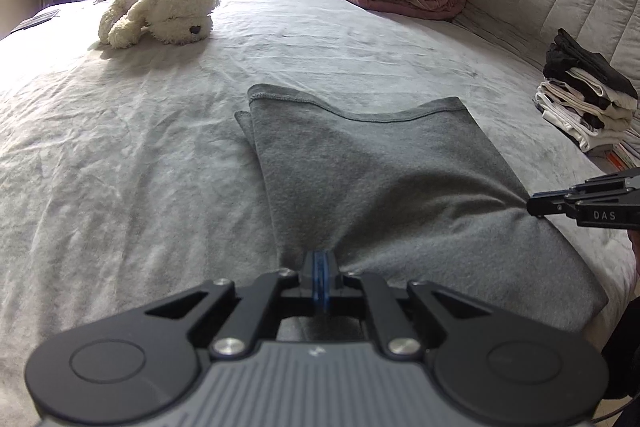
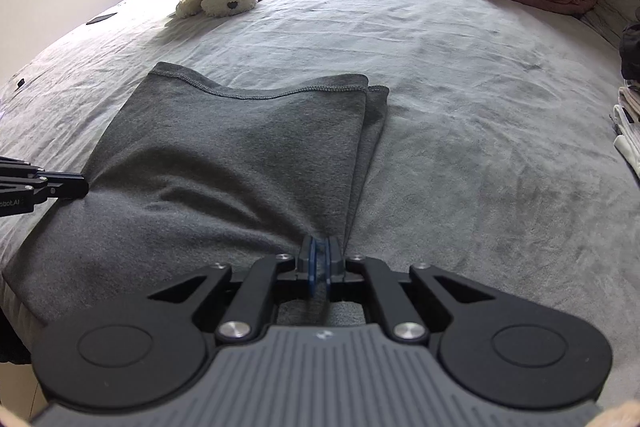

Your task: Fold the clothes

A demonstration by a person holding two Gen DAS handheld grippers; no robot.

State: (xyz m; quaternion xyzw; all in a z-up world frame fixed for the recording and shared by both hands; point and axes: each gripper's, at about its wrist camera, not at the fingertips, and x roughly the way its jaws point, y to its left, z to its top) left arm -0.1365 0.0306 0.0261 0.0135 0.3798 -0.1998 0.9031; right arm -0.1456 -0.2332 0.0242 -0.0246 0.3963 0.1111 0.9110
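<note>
Pinching the near part of the grey garment (image 1: 372,163) on both sides, you have the left gripper (image 1: 321,263) pressed together on its left edge and the right gripper (image 2: 319,247) pressed together on its right edge, cloth puckering into each pair of fingers. The garment lies on the bed (image 1: 120,155) as a long strip running from near to far, already doubled lengthwise, with a second layer peeking out along the left side and a stitched hem at the far end.

By my reading, you are midway through a crosswise fold, gripping the two sides to carry the near part over toward the far hem. That move calls for lifting both sides together and level, keeping the cloth taut between your grippers so the layers do not slide apart, then laying it down square with the hem.

A stack of folded clothes (image 1: 588,95) sits far right by the headboard, the likely place for this one. The plush dog (image 1: 160,13) at far left is well apart.
</note>
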